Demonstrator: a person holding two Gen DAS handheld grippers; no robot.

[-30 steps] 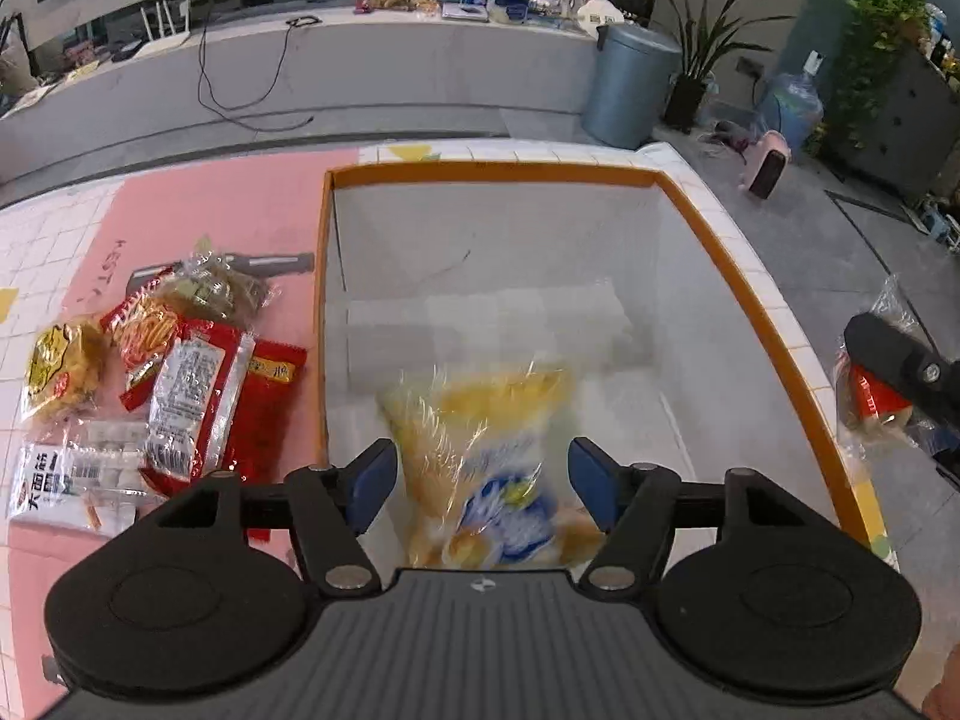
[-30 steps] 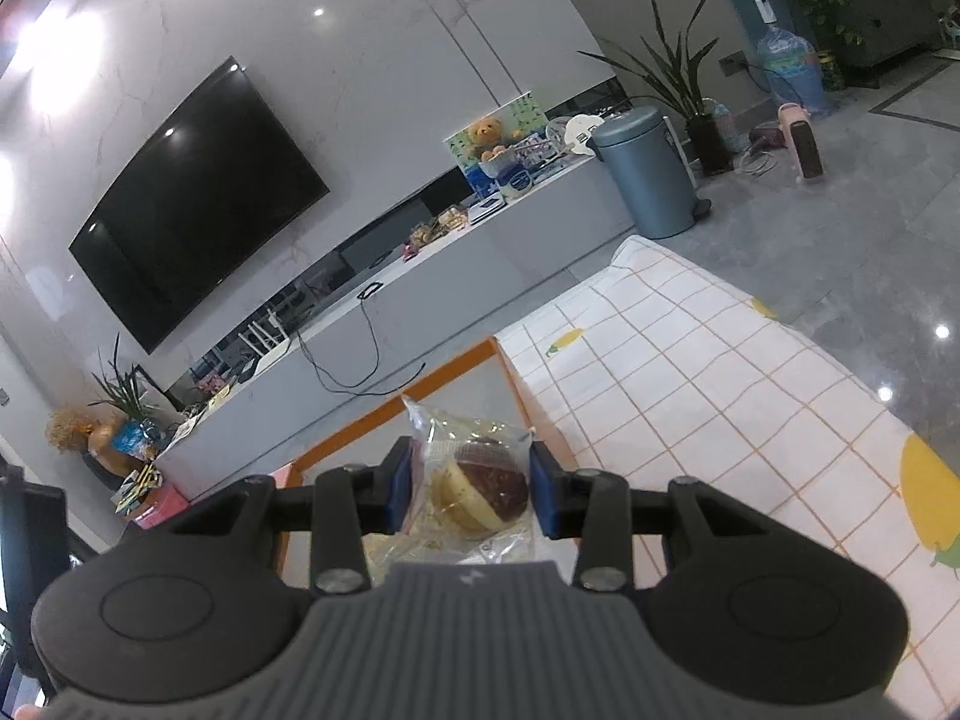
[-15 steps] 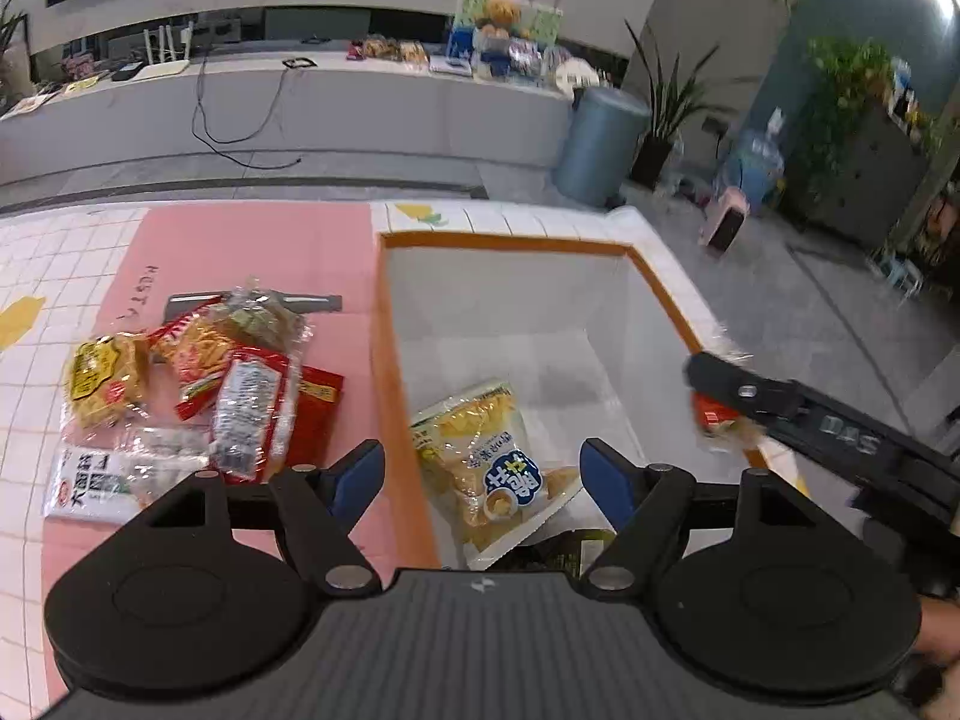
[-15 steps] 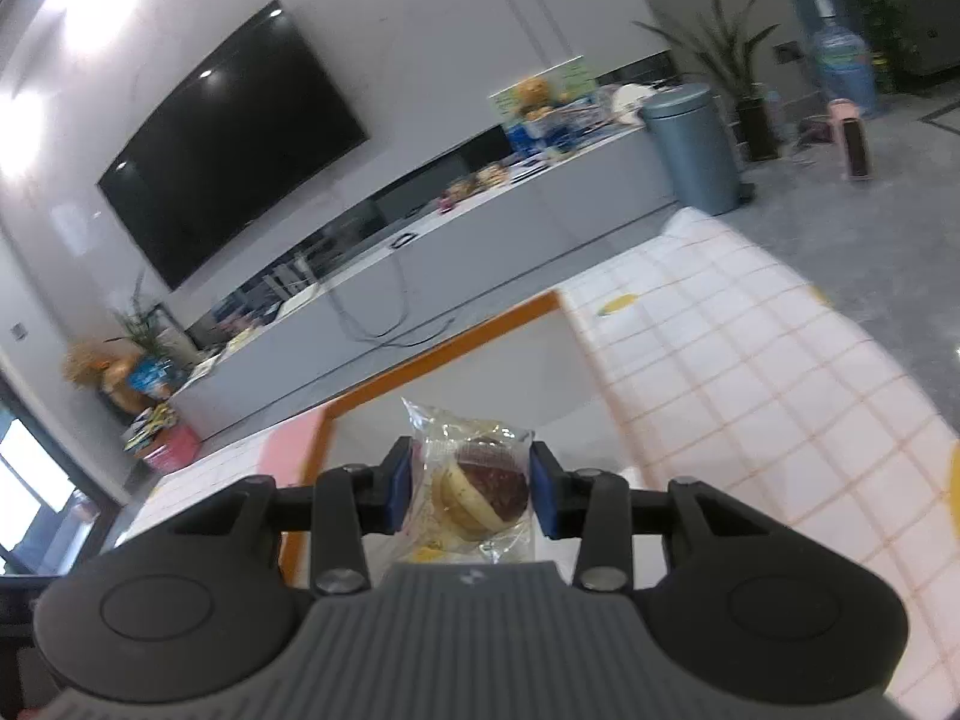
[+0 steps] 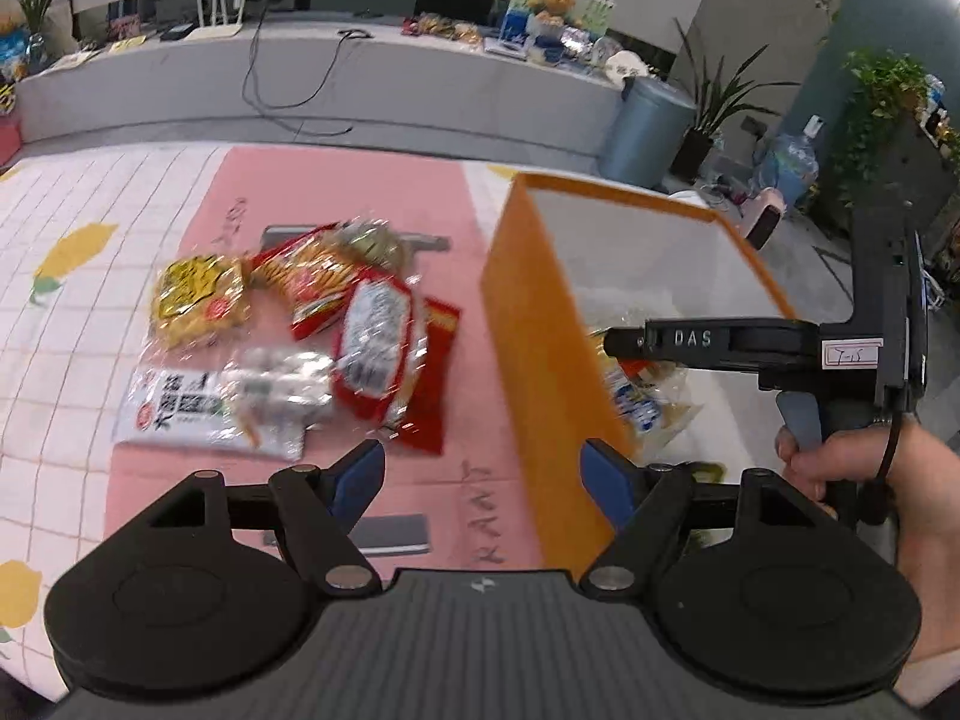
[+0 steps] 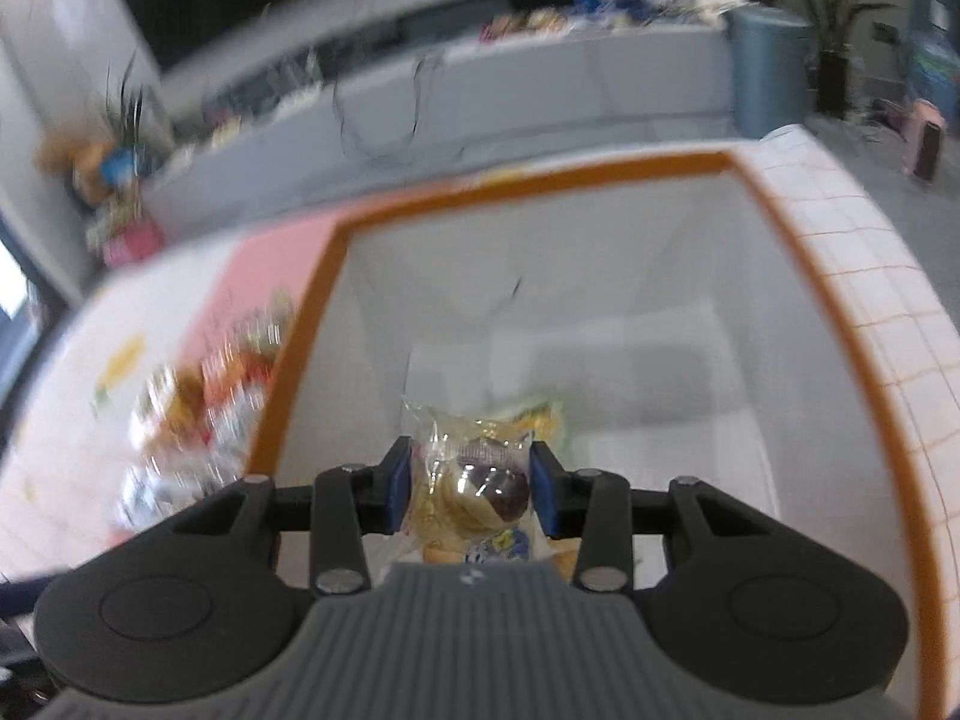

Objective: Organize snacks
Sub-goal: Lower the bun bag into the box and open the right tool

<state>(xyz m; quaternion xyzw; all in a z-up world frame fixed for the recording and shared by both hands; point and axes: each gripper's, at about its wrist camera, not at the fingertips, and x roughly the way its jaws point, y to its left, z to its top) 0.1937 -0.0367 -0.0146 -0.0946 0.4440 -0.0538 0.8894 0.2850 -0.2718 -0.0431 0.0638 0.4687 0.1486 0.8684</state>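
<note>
My left gripper (image 5: pixel 483 471) is open and holds nothing; it hangs over the pink mat (image 5: pixel 336 192) beside the orange outer wall of the box (image 5: pixel 528 324). A pile of snack packets lies on the mat ahead: a yellow one (image 5: pixel 198 300), red ones (image 5: pixel 372 348) and a white one (image 5: pixel 180 408). My right gripper (image 6: pixel 471 486) is shut on a clear-wrapped pastry packet (image 6: pixel 474 480) above the white inside of the box (image 6: pixel 300 354). A yellow and blue bag (image 5: pixel 636 402) lies on the box floor. The right gripper (image 5: pixel 612 341) shows from the side, held by a hand (image 5: pixel 852 468).
A white tiled cloth with yellow fruit prints (image 5: pixel 72 252) covers the surface around the mat. A grey strip (image 5: pixel 390 531) lies on the mat near my left fingers. Behind stand a long grey bench (image 5: pixel 360 84), a grey bin (image 5: pixel 648 126) and potted plants.
My left gripper has swung left from above the box to over the mat, leaving the yellow and blue bag inside. The right gripper tipped downward and came over the box with the pastry.
</note>
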